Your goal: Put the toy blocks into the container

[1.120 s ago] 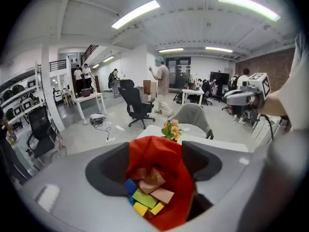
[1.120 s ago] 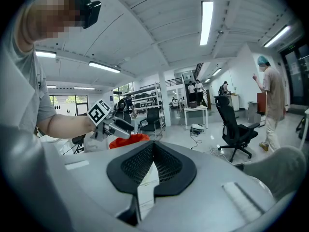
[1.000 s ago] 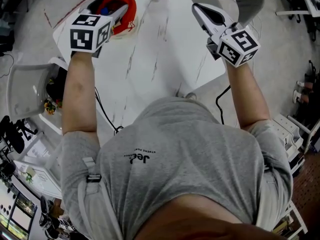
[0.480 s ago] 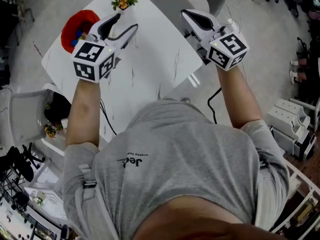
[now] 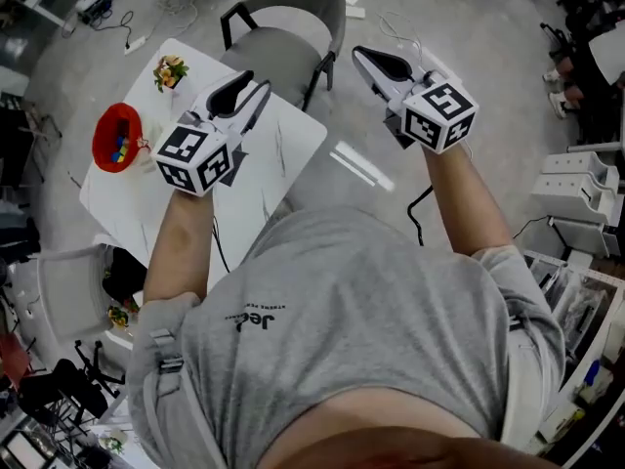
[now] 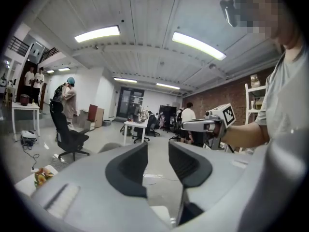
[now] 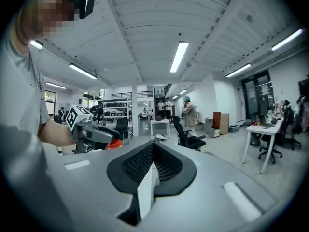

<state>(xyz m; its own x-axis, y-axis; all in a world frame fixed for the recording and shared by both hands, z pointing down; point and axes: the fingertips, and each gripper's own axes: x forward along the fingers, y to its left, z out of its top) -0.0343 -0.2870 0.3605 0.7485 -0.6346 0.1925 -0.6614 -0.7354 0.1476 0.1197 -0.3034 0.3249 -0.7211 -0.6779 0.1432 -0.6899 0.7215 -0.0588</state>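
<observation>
Two grippers show in the head view: the left gripper over the white table, the right gripper past its edge. The red container, with blocks inside, sits at the table's far left, well apart from both. In the left gripper view, the jaws have just been closing and stand narrowly apart, with nothing between them. In the right gripper view, the jaws meet, empty.

One white table is seen, bearing one red container at its 10 o'clock and one flower posy at 12 o'clock. Two grey chairs are counted, at the table's 1 and 8 o'clock. The toy blocks are too small to be counted.
</observation>
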